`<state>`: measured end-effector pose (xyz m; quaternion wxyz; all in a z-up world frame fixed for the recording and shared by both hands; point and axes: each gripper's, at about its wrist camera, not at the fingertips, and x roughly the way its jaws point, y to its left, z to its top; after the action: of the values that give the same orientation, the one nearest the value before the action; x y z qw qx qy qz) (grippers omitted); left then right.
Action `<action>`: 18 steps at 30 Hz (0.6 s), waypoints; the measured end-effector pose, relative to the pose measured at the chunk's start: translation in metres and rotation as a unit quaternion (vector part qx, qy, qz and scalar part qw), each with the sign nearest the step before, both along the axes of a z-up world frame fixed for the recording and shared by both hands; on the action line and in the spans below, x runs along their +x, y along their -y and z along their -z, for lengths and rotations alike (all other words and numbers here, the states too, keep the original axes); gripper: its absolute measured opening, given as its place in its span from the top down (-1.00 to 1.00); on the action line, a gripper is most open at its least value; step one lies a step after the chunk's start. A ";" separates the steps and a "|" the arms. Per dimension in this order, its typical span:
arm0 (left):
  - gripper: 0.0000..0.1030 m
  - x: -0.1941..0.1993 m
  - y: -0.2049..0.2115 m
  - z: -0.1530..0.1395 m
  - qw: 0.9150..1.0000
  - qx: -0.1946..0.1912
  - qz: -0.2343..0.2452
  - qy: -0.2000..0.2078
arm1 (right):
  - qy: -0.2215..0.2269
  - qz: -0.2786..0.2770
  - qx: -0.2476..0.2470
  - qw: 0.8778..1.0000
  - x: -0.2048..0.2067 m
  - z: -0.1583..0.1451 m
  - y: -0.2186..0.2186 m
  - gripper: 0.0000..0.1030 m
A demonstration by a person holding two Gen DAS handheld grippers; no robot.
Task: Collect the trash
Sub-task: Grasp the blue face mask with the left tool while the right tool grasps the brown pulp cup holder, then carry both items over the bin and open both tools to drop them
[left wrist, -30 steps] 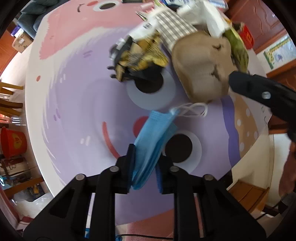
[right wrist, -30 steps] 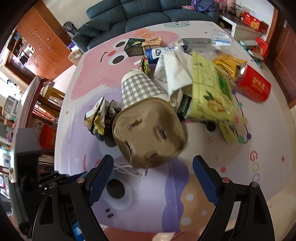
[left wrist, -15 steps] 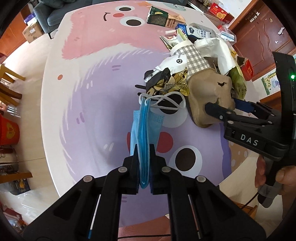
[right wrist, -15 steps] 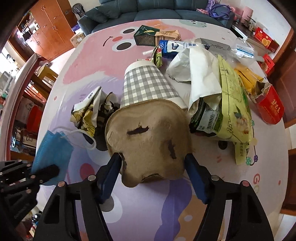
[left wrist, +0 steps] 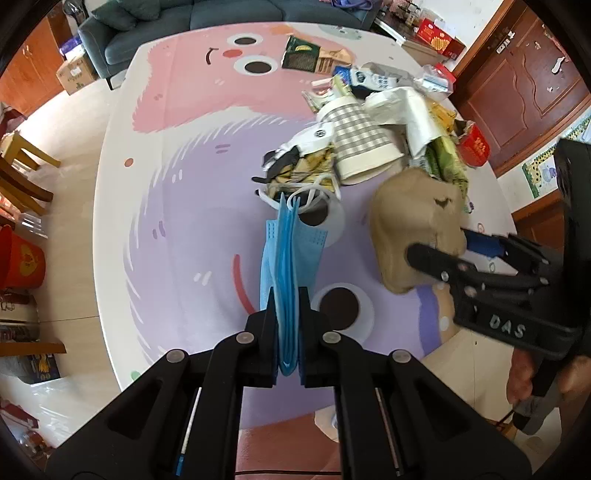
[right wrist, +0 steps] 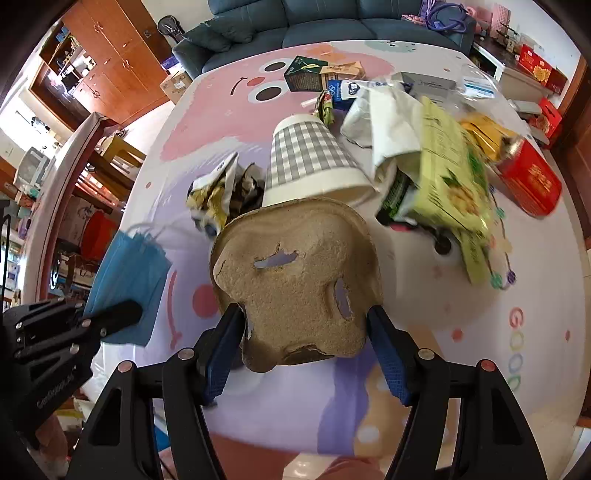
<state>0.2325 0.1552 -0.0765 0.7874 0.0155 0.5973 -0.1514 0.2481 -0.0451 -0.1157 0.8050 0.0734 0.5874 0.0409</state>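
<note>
My left gripper (left wrist: 288, 325) is shut on a folded blue face mask (left wrist: 286, 254), held edge-up above the table with its white ear loops trailing toward the trash pile. From the right wrist view the mask (right wrist: 127, 280) hangs at the left in the left gripper (right wrist: 122, 314). My right gripper (right wrist: 304, 332) is shut on a brown pulp cup carrier (right wrist: 295, 280), lifted off the table; the same carrier (left wrist: 417, 225) shows at the right of the left wrist view. A grey checked paper cup (right wrist: 306, 162) lies on its side just beyond.
A pile of trash lies behind: crumpled wrappers (right wrist: 218, 192), a white plastic bag (right wrist: 384, 122), a yellow-green snack bag (right wrist: 450, 177), a red box (right wrist: 532, 184), cartons (right wrist: 306, 75). The round table's cartoon cloth (left wrist: 177, 206) is bare at the left. A sofa (right wrist: 332, 22) stands beyond.
The left gripper shut on the mask and lifted it upright. The right gripper closed on the pulp carrier and raised it, pulling it toward the near table edge.
</note>
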 end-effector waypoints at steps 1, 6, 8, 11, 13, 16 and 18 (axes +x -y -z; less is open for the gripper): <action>0.91 -0.003 0.002 -0.002 1.000 -0.001 -0.002 0.002 | 0.002 -0.002 0.002 1.000 -0.004 -0.003 0.001 -0.33; 0.91 -0.033 0.024 -0.019 1.000 -0.002 -0.017 0.023 | 0.024 -0.020 0.011 0.999 -0.041 -0.025 0.018 -0.33; 0.91 -0.049 0.036 -0.025 0.999 -0.004 -0.028 0.033 | 0.035 -0.031 0.011 0.999 -0.058 -0.034 0.022 -0.33; 0.91 -0.077 0.053 -0.033 0.998 -0.010 -0.054 0.044 | 0.052 -0.059 0.013 0.997 -0.086 -0.047 0.034 -0.33; 0.91 -0.090 0.063 -0.035 0.996 -0.011 -0.068 0.048 | 0.059 -0.079 0.010 0.995 -0.107 -0.055 0.042 -0.33; 0.91 -0.121 0.082 -0.039 0.994 -0.018 -0.091 0.055 | 0.055 -0.094 0.015 0.994 -0.138 -0.062 0.067 -0.33; 0.91 -0.142 0.096 -0.040 0.993 -0.020 -0.103 0.060 | 0.053 -0.103 0.016 0.993 -0.157 -0.065 0.080 -0.33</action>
<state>0.0901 0.0597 -0.0363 0.8335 -0.0523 0.5441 -0.0801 0.0909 -0.1249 -0.0509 0.8252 0.0228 0.5476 0.1367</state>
